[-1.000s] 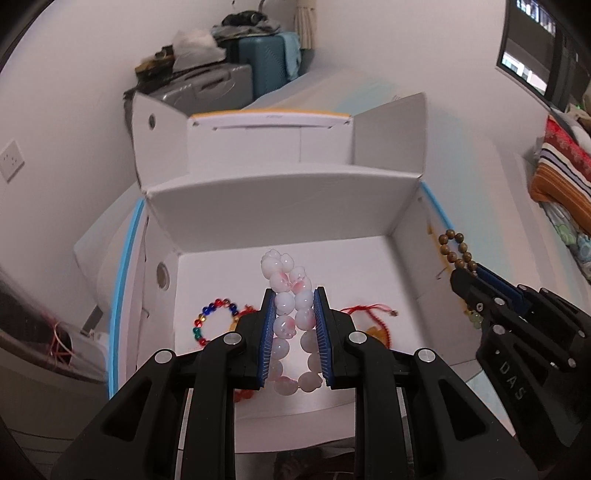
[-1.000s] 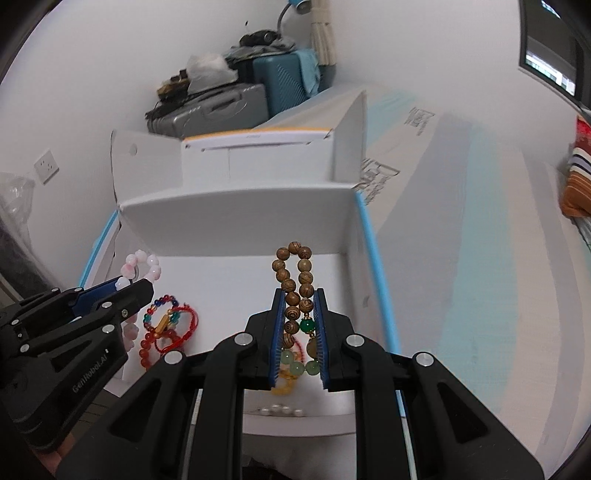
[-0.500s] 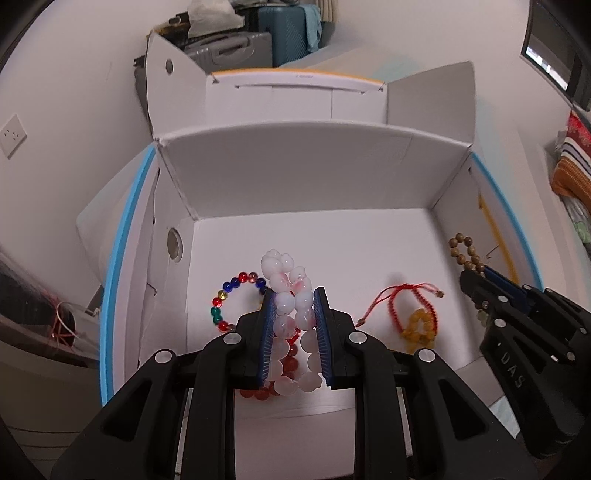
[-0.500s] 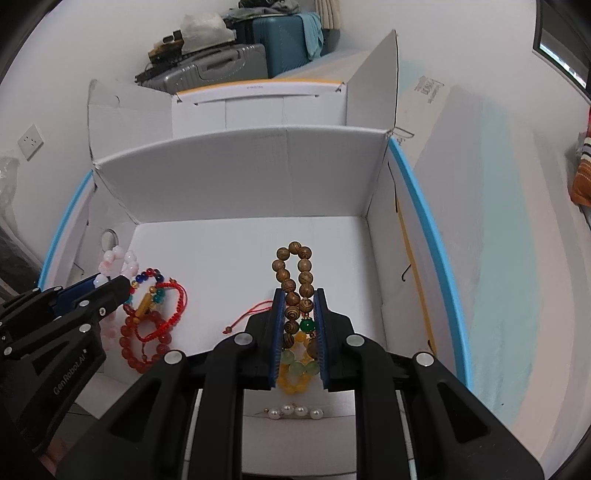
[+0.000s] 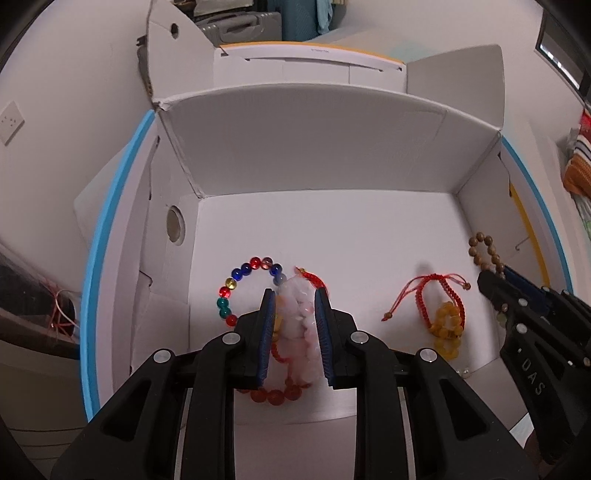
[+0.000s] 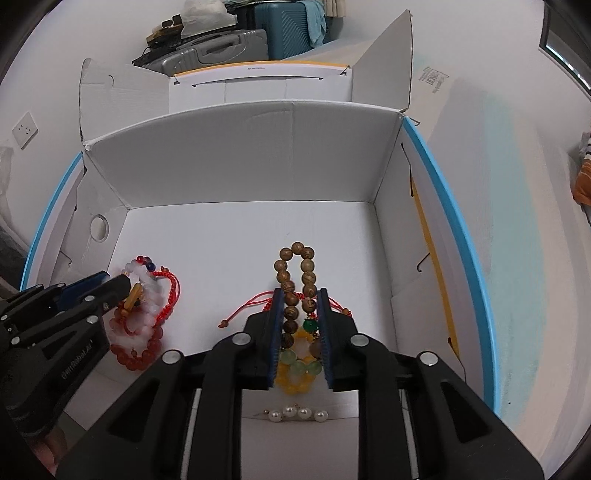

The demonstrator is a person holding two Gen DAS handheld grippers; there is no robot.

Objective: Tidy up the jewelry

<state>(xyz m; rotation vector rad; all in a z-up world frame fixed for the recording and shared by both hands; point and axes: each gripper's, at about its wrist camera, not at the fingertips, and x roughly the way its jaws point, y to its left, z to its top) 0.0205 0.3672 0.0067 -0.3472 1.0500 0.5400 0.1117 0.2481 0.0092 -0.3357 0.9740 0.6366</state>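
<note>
Background, far end of room: a grey hard-shell suitcase [image 6: 221, 46] lies flat, with a teal ribbed suitcase [image 6: 291, 27] standing just beside it on the right. Dark clutter and a white plastic bag [image 6: 201, 13] sit on top of the grey case. A light blue cloth [image 6: 317, 24] hangs over the teal case. White wall socket [image 6: 24, 130] on the left wall. Striped orange fabric [image 5: 578, 166] lies at the right edge. Dark window frame [image 6: 565, 44] at upper right.

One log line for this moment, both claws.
left claw: shut on pink bracelet | right claw: shut on wooden bracelet | both over box
</note>
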